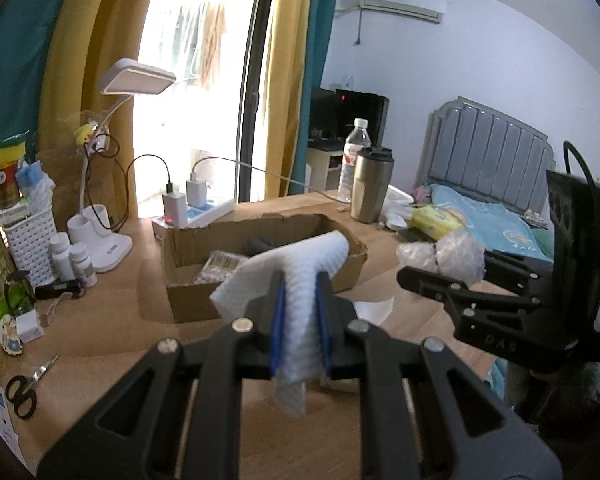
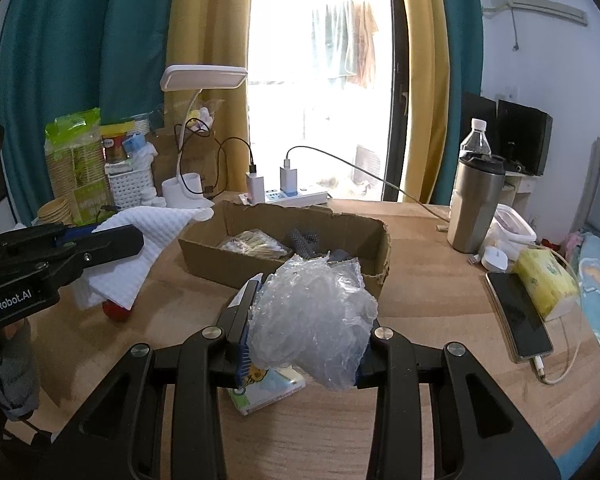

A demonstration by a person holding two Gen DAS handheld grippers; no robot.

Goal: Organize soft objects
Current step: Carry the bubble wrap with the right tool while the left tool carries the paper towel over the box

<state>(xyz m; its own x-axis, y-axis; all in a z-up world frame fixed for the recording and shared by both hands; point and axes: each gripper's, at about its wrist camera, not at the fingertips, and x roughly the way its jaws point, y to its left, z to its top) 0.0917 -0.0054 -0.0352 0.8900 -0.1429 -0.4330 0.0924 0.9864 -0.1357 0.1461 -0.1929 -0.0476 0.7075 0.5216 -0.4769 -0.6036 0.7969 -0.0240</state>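
Note:
My left gripper [image 1: 300, 312] is shut on a white foam sheet [image 1: 300, 276] and holds it above the desk, just in front of an open cardboard box [image 1: 188, 300]. The sheet also shows in the right wrist view [image 2: 148, 236], left of the box [image 2: 236, 260]. My right gripper [image 2: 304, 320] is shut on a crumpled wad of clear bubble wrap [image 2: 312, 320], held above the desk near the box's front right corner. That wad shows in the left wrist view [image 1: 444, 252]. The box holds a packet [image 2: 256, 244] and dark grey soft items [image 2: 304, 240].
On the wooden desk [image 2: 440, 312] stand a white lamp [image 1: 112, 240], a power strip [image 2: 296, 196], a steel tumbler [image 2: 476, 208], a water bottle [image 1: 354, 160], a phone [image 2: 520, 320] and a tissue pack [image 2: 548, 288]. Scissors [image 1: 24, 388], pill bottles [image 1: 72, 258] and a white basket [image 1: 30, 244] are left. A small booklet [image 2: 268, 388] lies under my right gripper.

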